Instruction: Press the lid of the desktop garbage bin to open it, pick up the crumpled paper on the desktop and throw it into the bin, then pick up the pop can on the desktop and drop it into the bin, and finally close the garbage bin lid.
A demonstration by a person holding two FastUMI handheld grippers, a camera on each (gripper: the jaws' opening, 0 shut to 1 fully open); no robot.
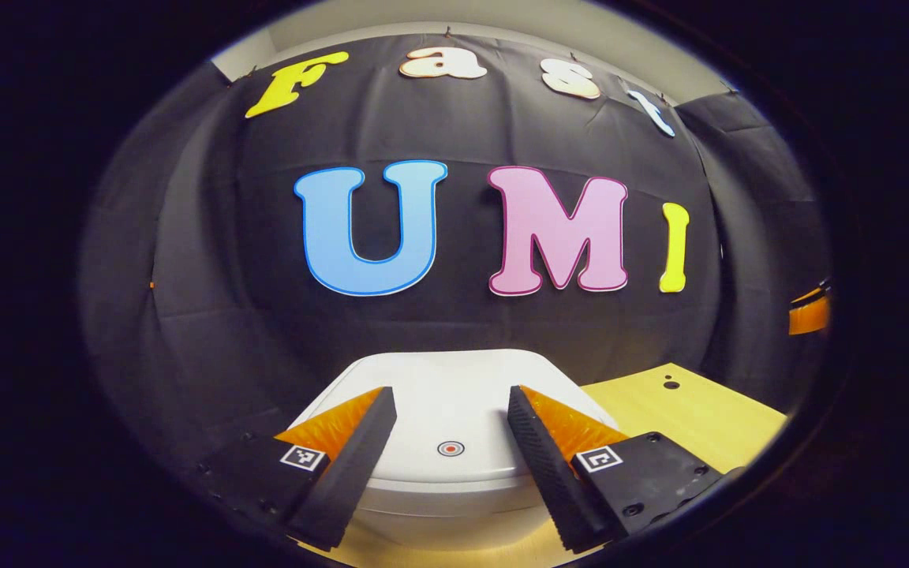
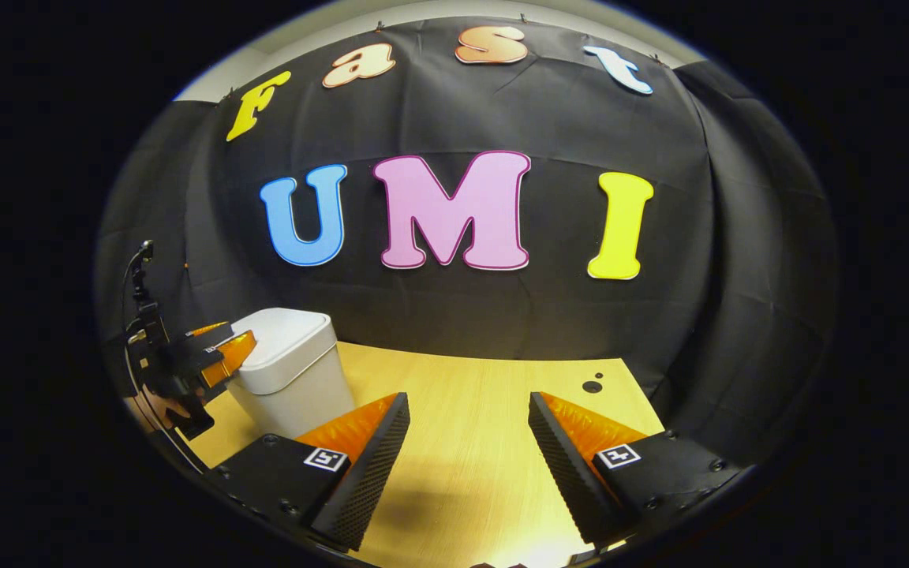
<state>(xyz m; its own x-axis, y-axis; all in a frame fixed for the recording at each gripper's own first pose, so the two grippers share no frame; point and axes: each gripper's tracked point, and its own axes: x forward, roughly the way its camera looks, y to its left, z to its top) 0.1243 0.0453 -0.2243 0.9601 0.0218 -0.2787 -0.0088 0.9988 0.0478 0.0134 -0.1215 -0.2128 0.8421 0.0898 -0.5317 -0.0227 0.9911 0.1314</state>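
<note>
A white desktop bin [image 1: 454,481] stands right before my left gripper [image 1: 452,402], its lid [image 1: 443,414] down and flat, with a small round red mark [image 1: 450,448] near the lid's front edge. The left gripper is open, fingers spread above the lid's front, touching nothing. In the right gripper view the same bin [image 2: 293,379] stands at the table's left with the left gripper [image 2: 222,347] at its lid edge. My right gripper [image 2: 470,410] hangs open over bare wooden tabletop [image 2: 486,465], nothing between its fingers.
The wooden table [image 1: 691,410] runs back to the black cloth wall. A small dark hole [image 2: 592,386] sits near the table's far right corner. A hand holds the left gripper at the left edge of the right gripper view.
</note>
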